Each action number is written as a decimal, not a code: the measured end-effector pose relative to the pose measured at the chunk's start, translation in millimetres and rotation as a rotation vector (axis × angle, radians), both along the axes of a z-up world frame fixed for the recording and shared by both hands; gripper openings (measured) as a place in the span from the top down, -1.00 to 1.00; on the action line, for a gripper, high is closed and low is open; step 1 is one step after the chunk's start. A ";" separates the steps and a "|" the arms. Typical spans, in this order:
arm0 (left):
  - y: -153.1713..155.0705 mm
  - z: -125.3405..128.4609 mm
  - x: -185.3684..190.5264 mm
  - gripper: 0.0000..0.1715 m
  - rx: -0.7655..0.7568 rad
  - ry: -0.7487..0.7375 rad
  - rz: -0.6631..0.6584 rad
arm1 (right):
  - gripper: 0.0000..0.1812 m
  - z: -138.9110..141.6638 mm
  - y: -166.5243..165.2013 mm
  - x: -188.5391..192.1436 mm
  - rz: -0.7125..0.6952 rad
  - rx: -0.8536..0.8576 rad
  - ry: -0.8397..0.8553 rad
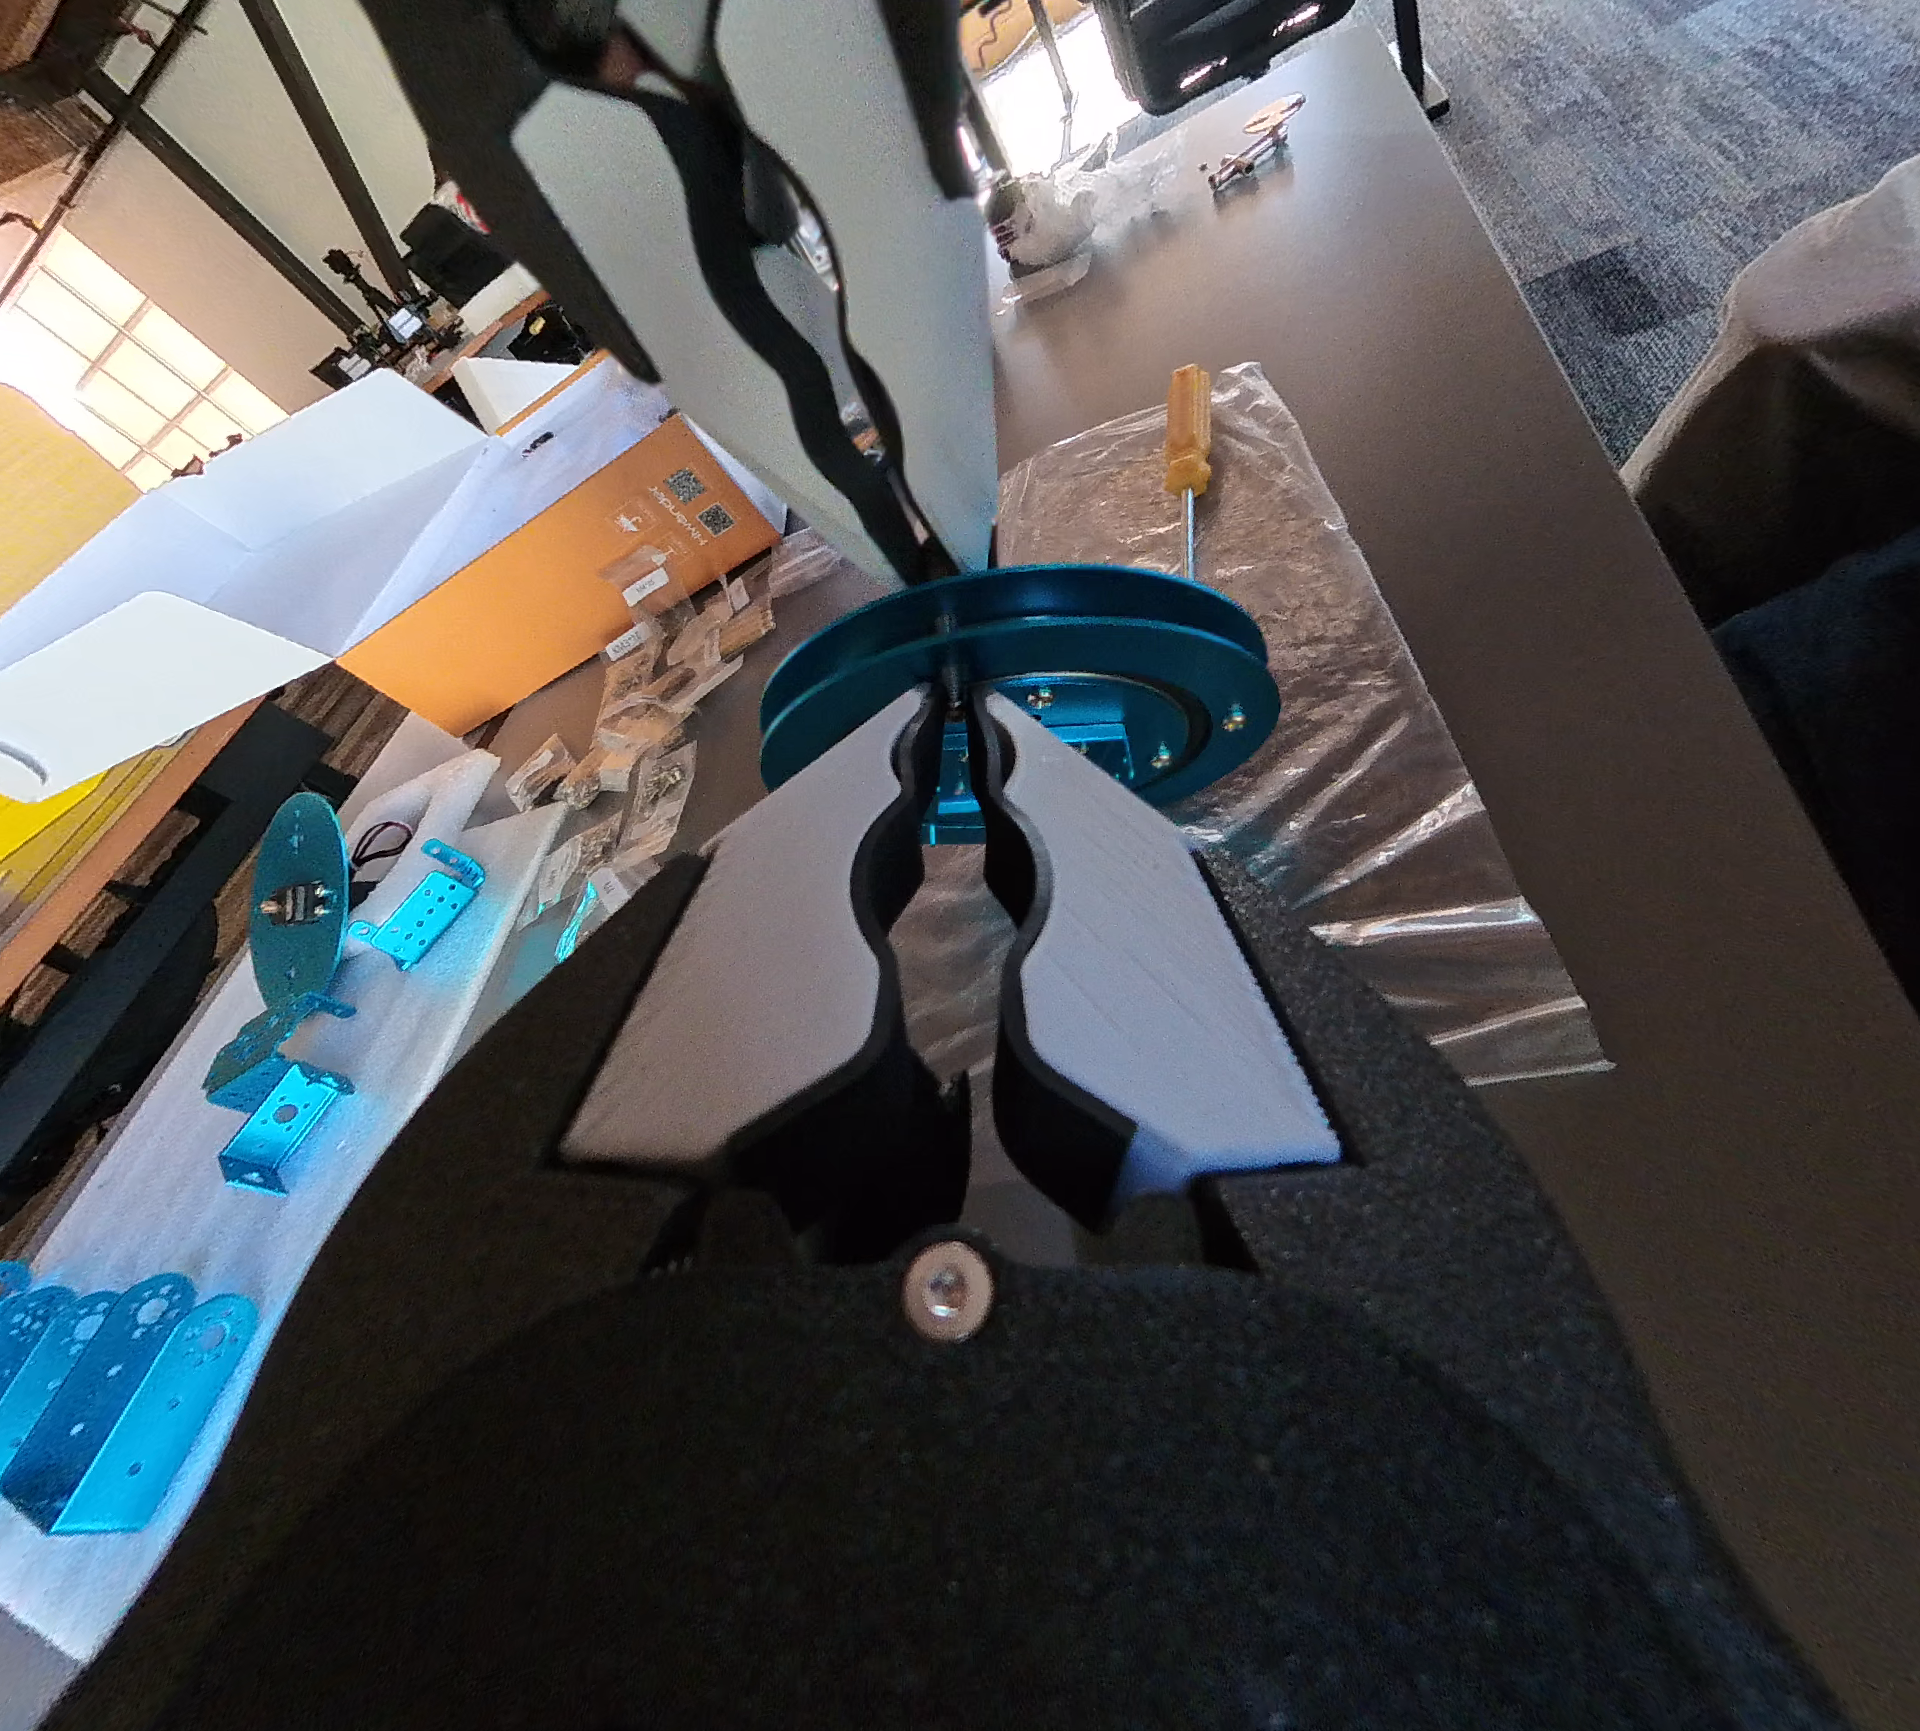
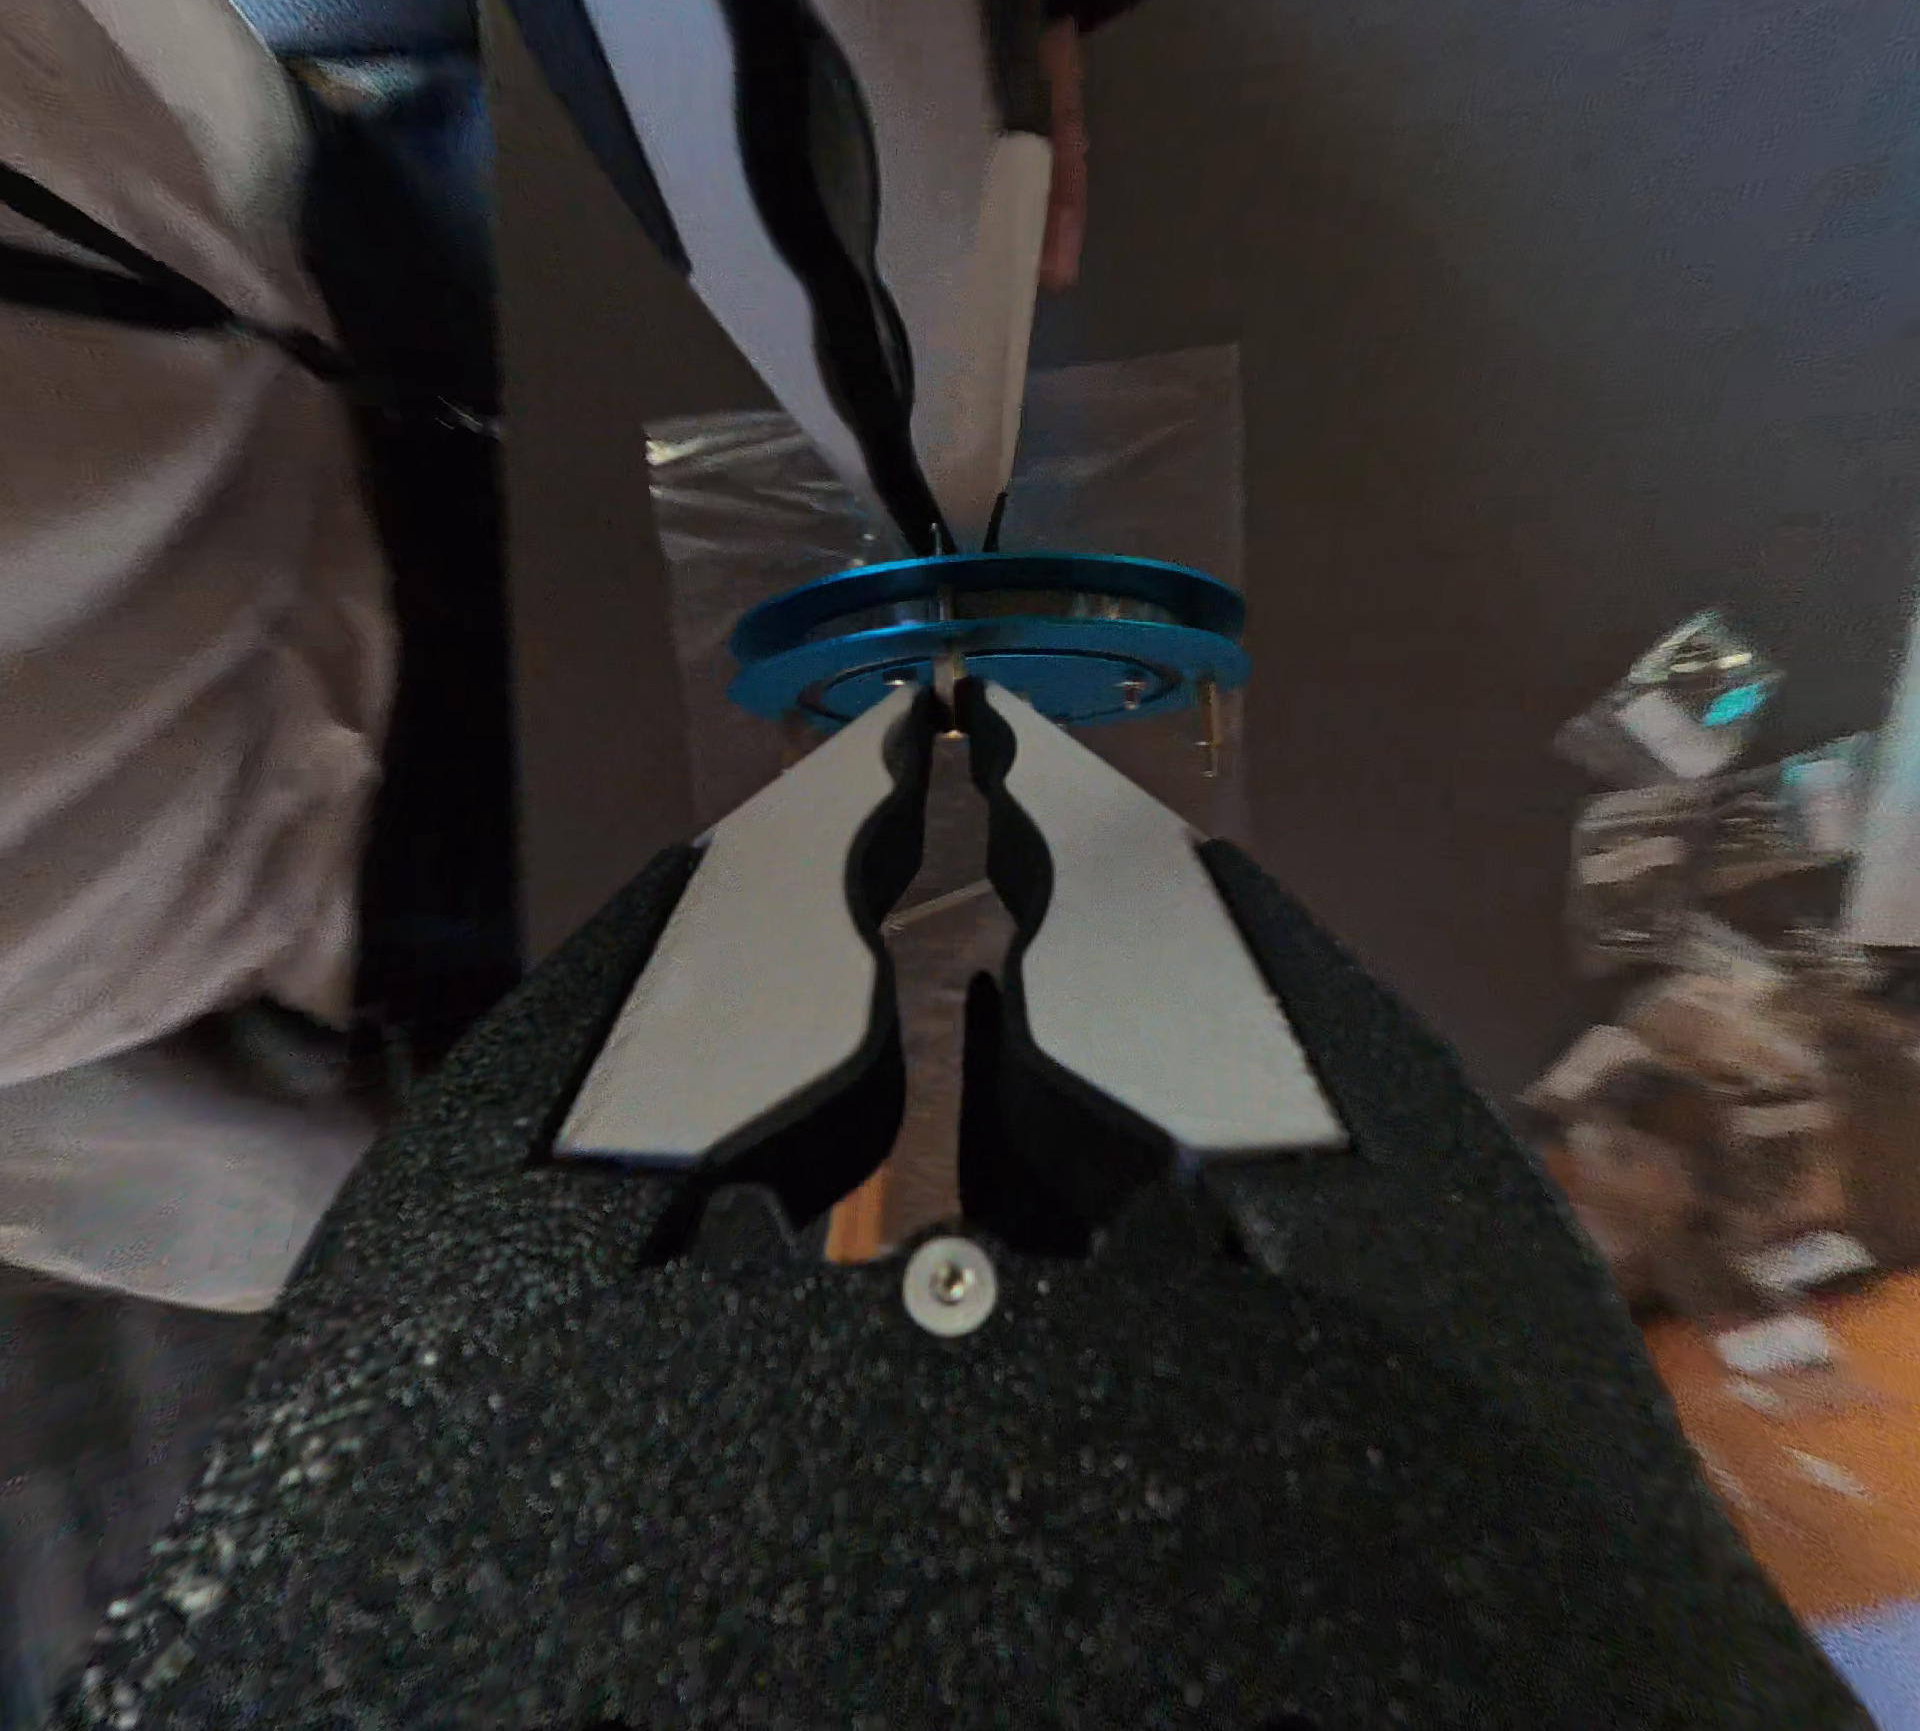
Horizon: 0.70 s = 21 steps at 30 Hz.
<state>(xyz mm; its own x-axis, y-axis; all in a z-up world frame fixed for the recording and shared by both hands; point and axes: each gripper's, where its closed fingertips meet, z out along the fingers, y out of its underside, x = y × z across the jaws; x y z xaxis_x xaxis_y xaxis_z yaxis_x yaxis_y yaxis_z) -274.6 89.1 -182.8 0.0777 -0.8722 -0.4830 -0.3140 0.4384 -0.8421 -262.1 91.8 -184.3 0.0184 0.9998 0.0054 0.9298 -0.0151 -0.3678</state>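
Near the middle of a dark table [image 1: 1558,538], over a clear plastic bag [image 1: 1351,746]: a blue double-disc assembly [image 1: 1091,632], two flat rings stacked with a gap between them and a blue bracket [image 1: 961,808] fixed under them. Cannot tell whether resting on the bag or lifted from it.

Already joined, as far as visible: several brass screws [image 1: 1233,717] seated in the lower ring. Apparently not finished: one screw at the right rim [image 2: 1208,731], hanging loose below the ring in the right wrist view.

Left gripper [image 1: 951,707] pressed almost together at the near rim, pinching the end of a thin screw [image 1: 948,658] that passes through both rings. Right gripper [image 2: 948,702] also nearly closed, pinching what seems the other end of the same screw, from the opposite side; tips of both close to each other, with only the rings between.

Just beyond the assembly, on the bag: a yellow-handled screwdriver [image 1: 1187,434], untouched. Far to the left: an orange box [image 1: 540,559], small bags of hardware [image 1: 644,715], and more blue brackets [image 1: 281,1120] on white foam [image 1: 156,1214], well apart.
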 end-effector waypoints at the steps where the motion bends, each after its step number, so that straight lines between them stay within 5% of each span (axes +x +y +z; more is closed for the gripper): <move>1: 0.2 -0.1 -0.4 0.96 0.002 0.001 0.002 | 0.93 -0.2 0.0 -0.3 0.023 0.035 -0.026; 5: -3.3 -0.4 -0.6 0.96 0.041 0.008 -0.002 | 0.95 -1.0 -7.3 -0.9 -0.081 -0.169 -0.054; 9: -3.0 0.1 -0.9 0.96 0.058 0.007 0.004 | 0.96 4.2 -24.5 -7.4 -0.548 -1.086 0.092; 11: -4.5 -0.2 -1.1 0.96 0.057 0.008 -0.004 | 0.96 5.9 -28.3 -9.1 -0.611 -1.287 0.142; 13: -5.5 -0.2 -0.6 0.96 0.048 0.005 -0.008 | 0.95 3.8 -30.0 -8.6 -0.512 -1.095 0.147; 17: -2.4 -0.1 -0.2 0.96 0.012 0.003 0.000 | 0.80 -0.4 -12.8 -6.0 -0.225 -0.327 0.066; 21: 1.2 -0.4 -1.3 0.96 -0.026 0.001 0.010 | 0.95 -7.0 -0.8 -3.8 -0.042 0.150 -0.083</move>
